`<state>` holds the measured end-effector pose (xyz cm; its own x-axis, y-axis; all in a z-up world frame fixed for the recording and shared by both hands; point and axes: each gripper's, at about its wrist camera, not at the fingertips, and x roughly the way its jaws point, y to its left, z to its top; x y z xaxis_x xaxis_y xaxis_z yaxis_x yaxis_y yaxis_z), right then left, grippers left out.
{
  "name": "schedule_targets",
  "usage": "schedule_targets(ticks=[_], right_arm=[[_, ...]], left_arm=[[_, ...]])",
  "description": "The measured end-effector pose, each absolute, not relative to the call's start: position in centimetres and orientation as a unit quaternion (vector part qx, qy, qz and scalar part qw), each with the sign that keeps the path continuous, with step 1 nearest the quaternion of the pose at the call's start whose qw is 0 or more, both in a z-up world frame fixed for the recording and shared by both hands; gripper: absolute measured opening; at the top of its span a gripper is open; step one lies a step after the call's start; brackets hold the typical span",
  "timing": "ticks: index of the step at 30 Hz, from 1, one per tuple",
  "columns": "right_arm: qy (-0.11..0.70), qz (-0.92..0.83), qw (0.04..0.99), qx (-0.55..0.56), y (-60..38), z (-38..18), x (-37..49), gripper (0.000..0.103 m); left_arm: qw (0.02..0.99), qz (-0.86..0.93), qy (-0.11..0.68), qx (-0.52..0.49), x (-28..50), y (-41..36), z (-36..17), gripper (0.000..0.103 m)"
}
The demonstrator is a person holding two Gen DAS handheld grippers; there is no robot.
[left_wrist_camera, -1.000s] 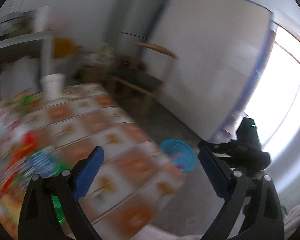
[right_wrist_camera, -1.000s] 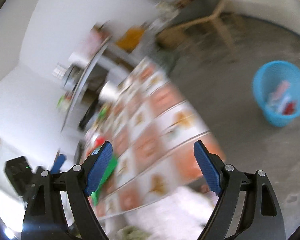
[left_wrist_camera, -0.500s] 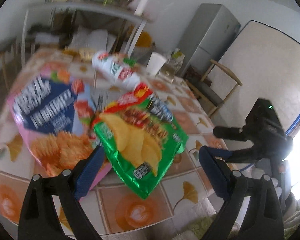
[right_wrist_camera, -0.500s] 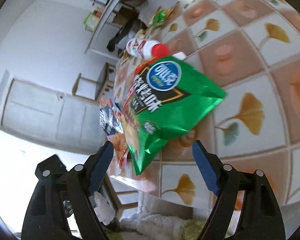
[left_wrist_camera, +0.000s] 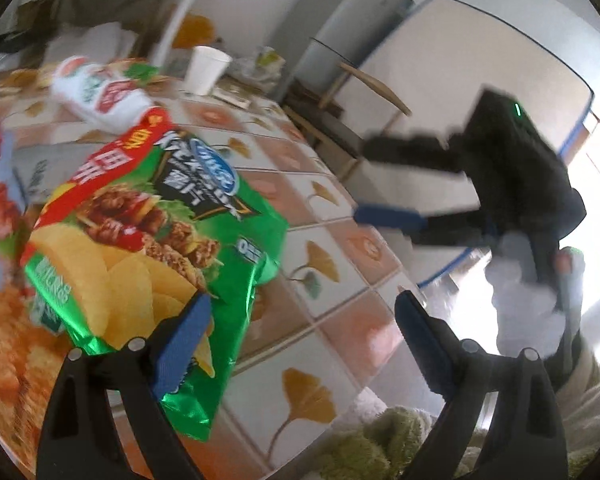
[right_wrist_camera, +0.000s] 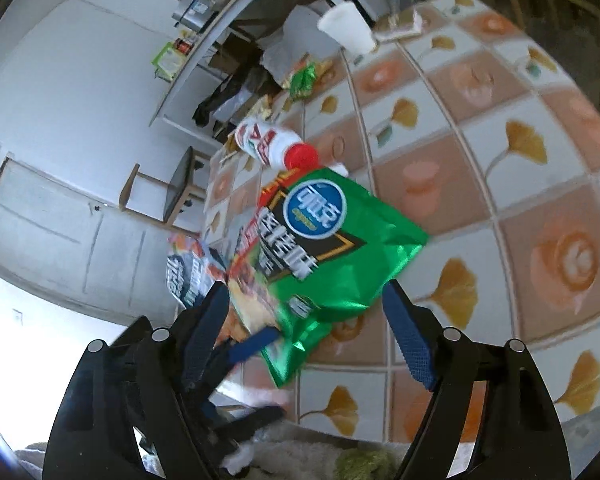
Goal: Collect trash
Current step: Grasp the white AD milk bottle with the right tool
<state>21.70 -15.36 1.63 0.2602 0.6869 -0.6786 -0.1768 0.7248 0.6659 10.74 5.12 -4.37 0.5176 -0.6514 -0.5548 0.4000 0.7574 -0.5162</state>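
Observation:
A green chip bag (left_wrist_camera: 148, 248) lies on the tiled tablecloth (left_wrist_camera: 340, 264), partly over a pink and blue snack bag (left_wrist_camera: 4, 320). My left gripper (left_wrist_camera: 300, 340) is open, its left finger low over the green bag's near edge and its right finger over bare cloth. My right gripper (right_wrist_camera: 306, 332) comes in from the other side, jaws closing; the green bag's (right_wrist_camera: 332, 248) near corner lies between them, and the pads are not pressing on it. A white bottle with a red cap (right_wrist_camera: 272, 146) lies just beyond the bag.
A white paper cup (right_wrist_camera: 348, 30) and a small green wrapper (right_wrist_camera: 304, 78) sit at the table's far end. Beyond it stand a shelf unit (right_wrist_camera: 220, 20), a wooden chair (left_wrist_camera: 340, 120) and a leaning mattress (left_wrist_camera: 460, 60). The table's near edge runs just under both grippers.
Both views have swung from the floor and the blue basket to the table. Both grippers have come down close to the green chip bag, one from each side.

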Motion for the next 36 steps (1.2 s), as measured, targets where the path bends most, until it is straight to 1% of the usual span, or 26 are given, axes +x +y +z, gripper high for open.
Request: schedule_targets(ticks=[4, 7, 14, 17, 21, 23, 26, 31, 33, 36], right_arm=[[0.522, 0.298, 0.772, 0.207, -13.9, 2.7, 22.5, 0.074], [0.521, 0.303, 0.779, 0.175, -12.6, 3.0, 23.4, 0.073], [0.491, 0.349, 0.796, 0.058, -6.6, 5.4, 27.6, 0.073], [0.479, 0.374, 0.794, -0.010, -2.6, 5.8, 30.3, 0.077], [0.475, 0.381, 0.786, -0.102, 3.0, 4.2, 34.2, 0.078], [0.474, 0.373, 0.781, -0.160, 5.7, 2.6, 35.8, 0.078], [0.485, 0.365, 0.766, -0.212, 8.3, 0.3, 37.6, 0.078], [0.503, 0.353, 0.747, -0.255, 10.4, -2.6, 39.7, 0.076], [0.510, 0.351, 0.741, -0.260, 10.6, -2.9, 40.1, 0.071], [0.520, 0.355, 0.733, -0.257, 10.7, -3.3, 40.5, 0.068]], left_arm=[[0.866, -0.309, 0.362, -0.154, 10.1, 5.7, -3.2, 0.091], [0.875, -0.287, 0.352, -0.168, 9.6, 7.6, -2.2, 0.091], [0.887, -0.228, 0.330, -0.228, 9.5, 13.2, -0.1, 0.091], [0.891, -0.205, 0.322, -0.244, 9.5, 14.7, 0.3, 0.091], [0.896, -0.184, 0.321, -0.247, 9.2, 15.5, 0.5, 0.091], [0.895, -0.179, 0.324, -0.250, 9.1, 15.6, 0.4, 0.091], [0.895, -0.169, 0.328, -0.249, 9.2, 15.8, -0.1, 0.091], [0.898, -0.158, 0.327, -0.250, 8.9, 16.3, -0.3, 0.091], [0.900, -0.156, 0.322, -0.249, 8.9, 16.5, -0.1, 0.091], [0.903, -0.156, 0.317, -0.244, 8.7, 16.7, 0.1, 0.091]])
